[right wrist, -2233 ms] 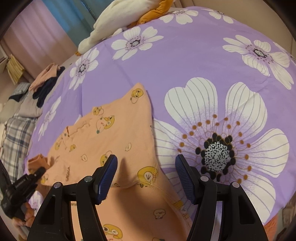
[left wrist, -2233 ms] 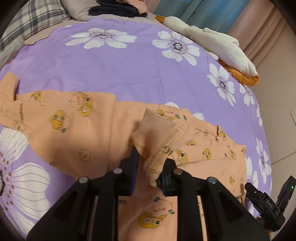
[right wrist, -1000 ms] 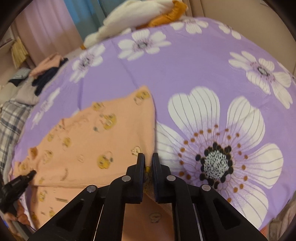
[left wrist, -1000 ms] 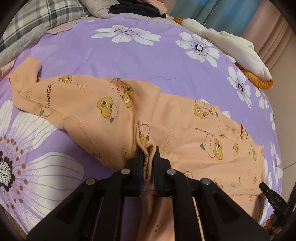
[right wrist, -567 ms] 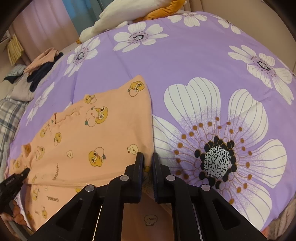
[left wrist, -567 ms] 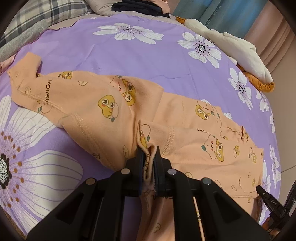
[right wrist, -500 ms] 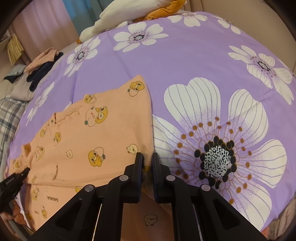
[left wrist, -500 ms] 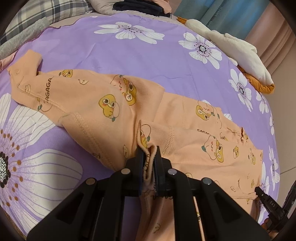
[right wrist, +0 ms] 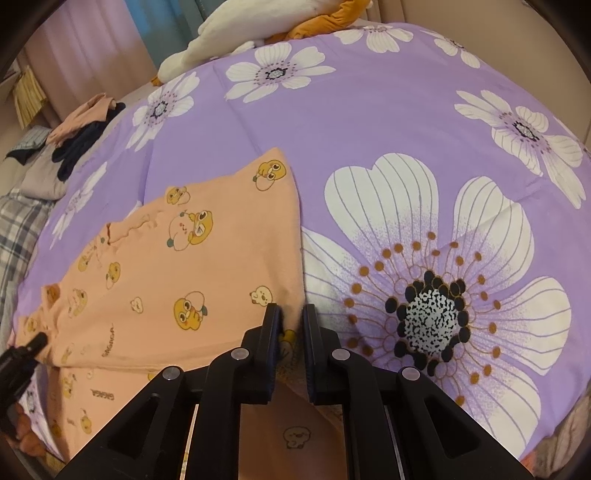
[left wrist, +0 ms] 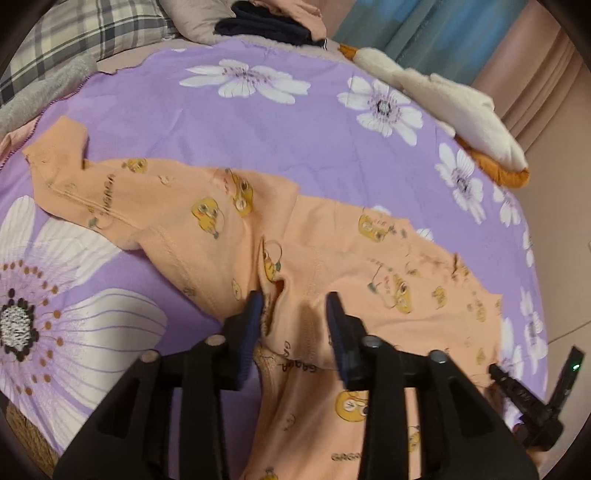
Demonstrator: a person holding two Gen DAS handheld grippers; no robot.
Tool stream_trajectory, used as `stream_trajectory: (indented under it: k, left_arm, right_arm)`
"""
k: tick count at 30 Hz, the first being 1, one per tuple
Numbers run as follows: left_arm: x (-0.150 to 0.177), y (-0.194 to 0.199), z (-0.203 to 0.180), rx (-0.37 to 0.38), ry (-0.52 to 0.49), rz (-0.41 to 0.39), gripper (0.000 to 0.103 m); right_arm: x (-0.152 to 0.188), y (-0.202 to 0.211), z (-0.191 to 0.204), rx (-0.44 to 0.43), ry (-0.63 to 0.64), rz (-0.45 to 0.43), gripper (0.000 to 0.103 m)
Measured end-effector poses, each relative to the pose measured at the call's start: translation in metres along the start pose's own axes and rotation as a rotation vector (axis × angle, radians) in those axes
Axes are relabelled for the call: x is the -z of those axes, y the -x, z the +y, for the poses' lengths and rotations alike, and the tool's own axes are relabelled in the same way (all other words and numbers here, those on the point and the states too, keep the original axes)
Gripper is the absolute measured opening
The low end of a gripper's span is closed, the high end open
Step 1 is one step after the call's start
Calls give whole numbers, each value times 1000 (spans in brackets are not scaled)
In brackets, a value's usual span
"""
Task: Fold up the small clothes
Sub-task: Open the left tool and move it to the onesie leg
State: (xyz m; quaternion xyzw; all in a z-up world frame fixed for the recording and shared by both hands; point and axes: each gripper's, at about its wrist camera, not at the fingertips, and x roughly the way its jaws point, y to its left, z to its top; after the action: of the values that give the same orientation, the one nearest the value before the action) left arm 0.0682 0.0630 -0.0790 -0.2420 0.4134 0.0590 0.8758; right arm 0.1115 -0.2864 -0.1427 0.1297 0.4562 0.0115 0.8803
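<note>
- Orange baby romper (left wrist: 207,236) w/ yellow cartoon print lies spread across the purple flowered bedsheet (left wrist: 288,147), partly folded: one layer doubled over the lower part, a sleeve reaching toward the plaid pillow (left wrist: 85,33).
- Left tongs (left wrist: 293,314): jaws opening, pads clear of the cloth; a puckered cuff of romper sits between them, not pinched.
- Right tongs (right wrist: 291,325): pressed together on the romper's edge (right wrist: 291,258), right by the big white flower (right wrist: 436,280).
- Handling, my read: thin soft knit, v. light, limp, no stiffness. It'll sag and wrinkle if lifted from one point, and drag on the sheet rather than slide clean.
- Best hold prob. at seams, cuffs or hem corners: thicker stitching, less slip. Two corners at once keep an edge straight.
- Risk: pinching the sheet along w/ the cloth.
</note>
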Motion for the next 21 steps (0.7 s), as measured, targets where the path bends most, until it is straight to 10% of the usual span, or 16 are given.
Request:
stream_trajectory:
  k: [7,21]
  left_arm:
    - [-11,47,29,-43,94,-119,88]
    - [-9,69,135,-184,376,-207,93]
  right_arm:
    - [-1,8,2,33,15,-31,24]
    - [-5,44,16,-17,56,-168,67]
